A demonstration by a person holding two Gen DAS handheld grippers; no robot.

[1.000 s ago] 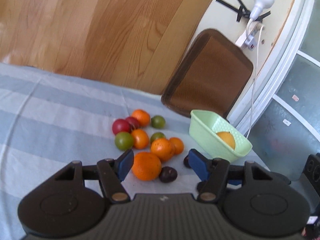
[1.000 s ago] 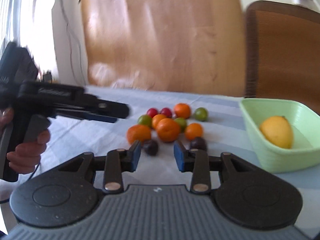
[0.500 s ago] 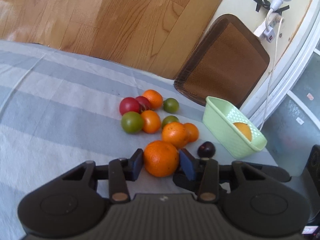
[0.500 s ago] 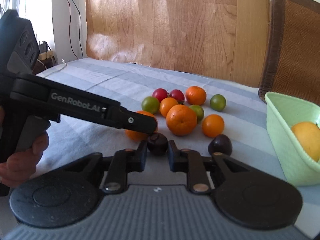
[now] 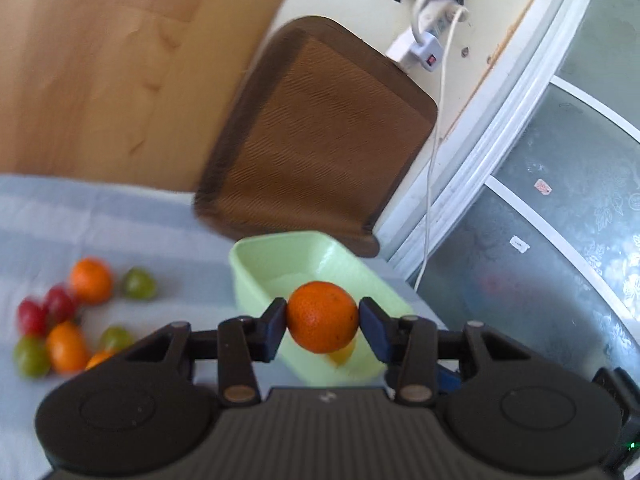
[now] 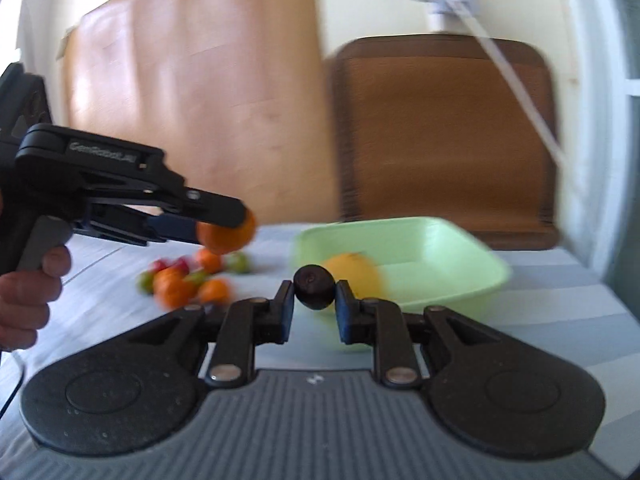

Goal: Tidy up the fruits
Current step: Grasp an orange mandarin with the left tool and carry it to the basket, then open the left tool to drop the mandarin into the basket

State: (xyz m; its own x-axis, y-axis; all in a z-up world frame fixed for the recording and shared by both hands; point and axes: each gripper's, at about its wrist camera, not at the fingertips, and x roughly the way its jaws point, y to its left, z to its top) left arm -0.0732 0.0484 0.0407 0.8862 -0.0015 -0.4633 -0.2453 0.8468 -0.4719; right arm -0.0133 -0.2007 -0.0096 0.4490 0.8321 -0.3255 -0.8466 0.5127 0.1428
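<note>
My left gripper (image 5: 322, 322) is shut on a large orange (image 5: 322, 317) and holds it in the air in front of the pale green basket (image 5: 256, 276). In the right wrist view the same orange (image 6: 228, 234) hangs left of the basket (image 6: 460, 256). My right gripper (image 6: 314, 300) is shut on a dark plum (image 6: 314, 286), raised before the basket's near rim. A yellow-orange fruit (image 6: 356, 274) lies inside the basket. Several small oranges, green and red fruits (image 5: 68, 320) lie on the striped cloth to the left.
A brown woven chair back (image 5: 320, 140) stands behind the basket. A white power strip and cable (image 5: 424, 52) hang on the wall at the right. A glass door (image 5: 560, 240) is at the far right. The person's hand (image 6: 28, 292) holds the left gripper.
Both grippers have lifted off the cloth with their fruit, the left with the orange and the right with the plum, and have moved right towards the basket.
</note>
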